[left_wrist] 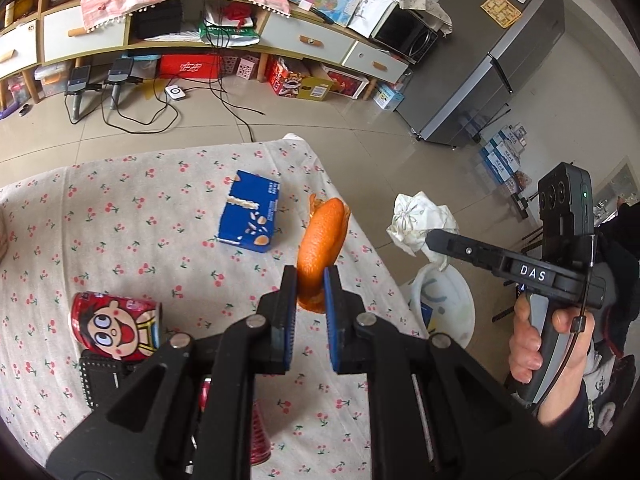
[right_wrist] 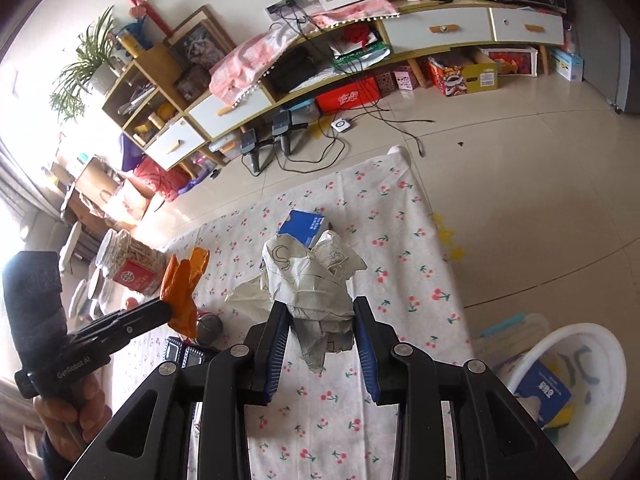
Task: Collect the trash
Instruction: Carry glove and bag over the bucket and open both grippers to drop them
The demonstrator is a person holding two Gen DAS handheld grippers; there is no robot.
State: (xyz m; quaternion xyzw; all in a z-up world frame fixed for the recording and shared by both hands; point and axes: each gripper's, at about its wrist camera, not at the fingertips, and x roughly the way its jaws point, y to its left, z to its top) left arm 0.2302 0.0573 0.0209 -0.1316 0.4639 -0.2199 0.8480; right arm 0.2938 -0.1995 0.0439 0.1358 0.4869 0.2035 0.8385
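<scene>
My left gripper (left_wrist: 311,276) is shut on an orange peel (left_wrist: 322,236), held up above the cherry-print tablecloth (left_wrist: 140,232). The same peel (right_wrist: 184,284) shows at the left of the right wrist view. My right gripper (right_wrist: 321,308) is shut on a crumpled white paper (right_wrist: 316,280), lifted above the table; in the left wrist view that paper (left_wrist: 420,220) hangs over the white bin (left_wrist: 456,300) beside the table. A blue box (left_wrist: 250,212) and a red cartoon can (left_wrist: 116,326) lie on the cloth.
The white bin (right_wrist: 576,392) on the floor at the table's right edge holds a blue box. A clear jar (right_wrist: 132,264) and black items stand at the table's left. Cables, chargers and boxes lie on the tiled floor before a long cabinet (left_wrist: 280,32); a grey fridge (left_wrist: 492,52) stands behind.
</scene>
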